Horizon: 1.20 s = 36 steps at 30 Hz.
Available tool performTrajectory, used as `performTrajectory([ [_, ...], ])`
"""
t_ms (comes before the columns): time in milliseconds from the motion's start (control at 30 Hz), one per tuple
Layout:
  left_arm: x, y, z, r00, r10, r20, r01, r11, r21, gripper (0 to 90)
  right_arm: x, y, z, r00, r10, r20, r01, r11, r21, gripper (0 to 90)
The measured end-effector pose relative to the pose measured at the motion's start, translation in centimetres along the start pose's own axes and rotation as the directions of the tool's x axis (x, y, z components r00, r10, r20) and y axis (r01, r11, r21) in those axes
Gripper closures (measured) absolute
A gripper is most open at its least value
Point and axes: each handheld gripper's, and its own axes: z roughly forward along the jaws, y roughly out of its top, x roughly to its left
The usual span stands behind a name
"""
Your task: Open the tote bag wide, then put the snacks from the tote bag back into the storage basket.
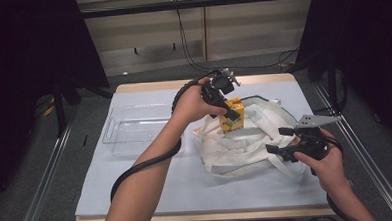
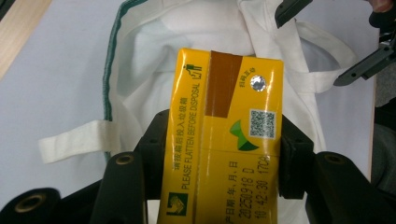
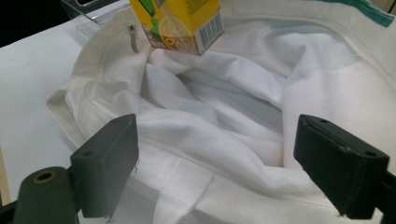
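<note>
Left tool (image 1: 230, 110) is clamped on a yellow drink carton (image 1: 233, 115), one jaw on each narrow side. In the left gripper view the carton (image 2: 224, 140) stands between the two black jaws with its printed top face toward the camera: brown strip, foil straw spot, QR code, date stamp. The carton is held above the open mouth of a white cloth bag (image 1: 245, 141), off the surface, toward the far edge of the bag.

The bag lies crumpled on the white surface (image 1: 152, 187), right of centre, handles (image 2: 74, 140) spread out. It has a green trim (image 2: 109, 79) along one edge.

Right tool (image 1: 280, 140) is at the bag's right side, near the right edge of the surface. Its jaws stand wide apart, with bag cloth (image 3: 215, 135) between them; contact with the cloth cannot be told. The carton's lower corner with barcode (image 3: 182, 23) hangs over the bag opening.

A clear plastic bin (image 1: 135, 130) sits on the surface left of the bag, towards the left edge.
</note>
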Motion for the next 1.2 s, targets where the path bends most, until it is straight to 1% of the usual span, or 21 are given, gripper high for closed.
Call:
performTrajectory([
  [33,0.0,-0.1,-0.2,1.0,-0.001,-0.001,0.001,1.0,-0.005,49.6,0.0,0.0,0.0,1.0,-0.001,-0.001,0.001,1.0,0.001,14.1],
  [67,0.1,-0.2,-0.3,1.0,0.008,-0.002,-0.008,0.9999,-0.006,49.7,0.0,0.0,0.0,1.0,-0.001,-0.001,0.001,1.0,0.002,13.9],
  [100,0.1,-0.2,-0.5,0.9999,0.011,-0.001,-0.011,0.9999,0.0,49.7,0.0,0.1,0.0,1.0,-0.002,0.0,0.002,1.0,-0.001,13.8],
  [200,0.2,-0.5,-1.1,1.0,0.008,0.001,-0.008,1.0,-0.001,49.6,0.1,0.1,0.1,1.0,-0.005,-0.004,0.005,1.0,0.0,13.8],
  [267,0.3,-0.8,-1.4,0.9999,0.011,-0.012,-0.011,0.9999,0.0,49.6,0.2,0.1,0.1,1.0,-0.006,-0.005,0.006,1.0,0.003,13.8],
  [300,0.3,-0.9,-1.6,0.9997,0.017,-0.015,-0.017,0.9998,0.01,49.6,0.2,0.0,0.2,1.0,-0.005,-0.008,0.005,1.0,0.006,13.8],
  [400,0.4,-1.3,-2.1,0.9997,0.011,-0.02,-0.011,0.9999,0.008,49.7,0.3,0.0,0.3,0.9999,-0.008,-0.008,0.008,1.0,0.012,13.7],
  [433,0.5,-1.3,-2.3,0.9996,0.015,-0.022,-0.015,0.9998,0.016,49.6,0.3,0.0,0.3,0.9999,-0.008,-0.008,0.008,1.0,0.012,13.7],
  [467,0.6,-1.5,-2.6,0.9994,0.017,-0.03,-0.016,0.9998,0.013,49.6,0.3,0.0,0.3,0.9999,-0.008,-0.008,0.008,1.0,0.013,13.7],
  [500,0.6,-1.6,-2.7,0.9994,0.019,-0.03,-0.018,0.9997,0.014,49.6,0.3,0.0,0.4,1.0,-0.006,-0.006,0.006,1.0,0.012,13.7],
  [533,0.7,-1.6,-2.9,0.9994,0.015,-0.03,-0.015,0.9996,0.022,49.6,0.3,0.0,0.4,1.0,-0.006,-0.006,0.006,1.0,0.012,13.7],
  [633,0.9,-2.0,-3.4,0.9994,0.012,-0.034,-0.011,0.9996,0.026,49.6,0.4,0.0,0.4,0.9999,-0.01,-0.009,0.01,1.0,0.014,13.7],
  [733,1.1,-2.3,-3.9,0.9994,0.002,-0.035,-0.002,0.9999,0.017,49.6,0.4,0.1,0.4,0.9999,-0.009,-0.01,0.009,1.0,0.015,13.7],
  [767,1.2,-2.3,-4.0,0.9991,-0.004,-0.042,0.004,0.9999,0.009,49.6,0.4,0.1,0.4,0.9999,-0.012,-0.011,0.012,1.0,0.013,13.7],
  [833,1.3,-2.4,-4.3,0.9991,-0.002,-0.043,0.002,0.9998,0.022,49.6,0.5,0.1,0.4,0.9999,-0.013,-0.011,0.013,1.0,0.013,13.7],
  [867,1.3,-2.5,-4.4,0.999,-0.008,-0.043,0.009,0.9998,0.015,49.5,0.6,0.0,0.4,0.9998,-0.016,-0.011,0.016,1.0,0.014,13.7],
  [933,1.4,-2.7,-4.5,0.9992,-0.01,-0.04,0.011,0.9998,0.017,49.5,0.5,0.0,0.4,0.9998,-0.015,-0.012,0.015,1.0,0.017,13.7],
  [1033,1.4,-2.8,-4.7,0.9984,-0.007,-0.056,0.008,0.9998,0.02,49.5,0.5,0.0,0.4,0.9999,-0.012,-0.01,0.012,1.0,0.015,13.7],
  [1133,1.6,-3.0,-5.0,0.9982,0.013,-0.058,-0.01,0.999,0.043,49.5,0.6,0.1,0.4,0.9998,-0.013,-0.014,0.014,1.0,0.013,13.7],
  [1200,1.7,-3.3,-5.0,0.9977,0.016,-0.065,-0.013,0.999,0.043,49.5,0.7,0.1,0.4,0.9998,-0.019,-0.012,0.019,1.0,0.013,13.6],
])
